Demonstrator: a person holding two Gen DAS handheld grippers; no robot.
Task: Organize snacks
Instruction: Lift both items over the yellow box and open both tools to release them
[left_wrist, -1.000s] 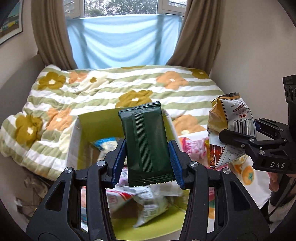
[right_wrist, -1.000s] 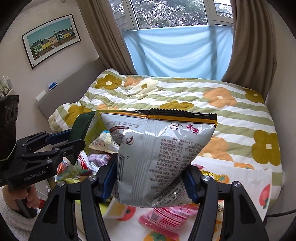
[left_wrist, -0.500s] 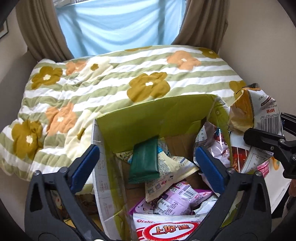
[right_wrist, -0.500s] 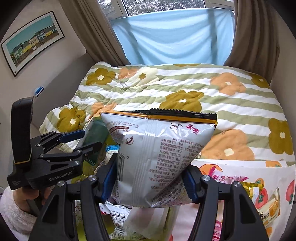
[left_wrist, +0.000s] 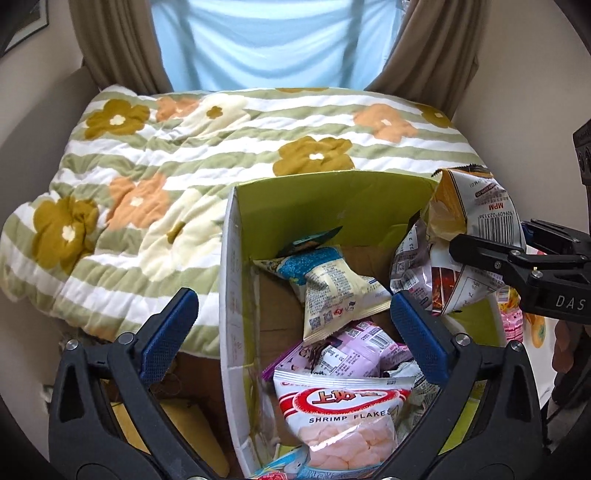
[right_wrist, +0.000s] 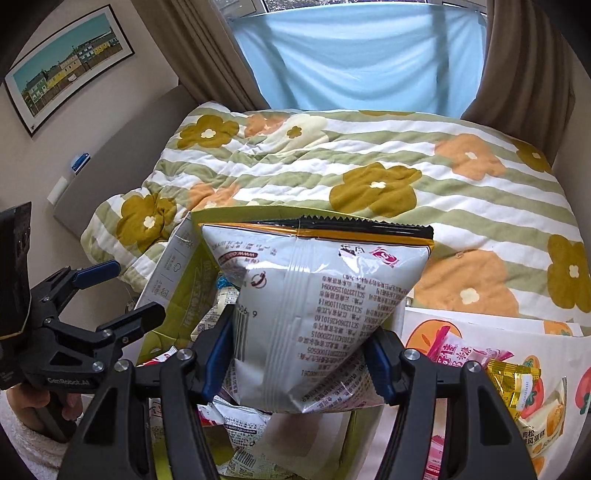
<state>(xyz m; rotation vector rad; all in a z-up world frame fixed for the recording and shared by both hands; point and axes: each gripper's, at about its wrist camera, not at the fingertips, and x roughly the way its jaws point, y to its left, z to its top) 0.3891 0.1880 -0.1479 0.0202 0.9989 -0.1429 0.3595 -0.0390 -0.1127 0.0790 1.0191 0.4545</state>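
A green-lined cardboard box (left_wrist: 332, 206) holds several snack packs, among them a shrimp flakes bag (left_wrist: 343, 413) and a pale bag (left_wrist: 332, 291). My left gripper (left_wrist: 291, 332) is open and empty above the box's left wall; it also shows at the left of the right wrist view (right_wrist: 122, 291). My right gripper (right_wrist: 299, 362) is shut on a white and orange chip bag (right_wrist: 321, 302), held upright over the box's right edge; the bag also shows in the left wrist view (left_wrist: 469, 240). The dark green pack is mostly hidden, with only a dark corner (left_wrist: 314, 238) showing.
The box sits against a bed with a flowered striped quilt (left_wrist: 184, 155). A fruit-print cloth (right_wrist: 517, 354) to the right carries pink and yellow snack packs (right_wrist: 458, 354). Curtains and a blue sheet (left_wrist: 269, 40) hang behind. A framed picture (right_wrist: 66, 62) hangs at left.
My left gripper opened and dropped the dark green pack into the box, then drew back left. My right gripper carried the chip bag leftward and down over the box.
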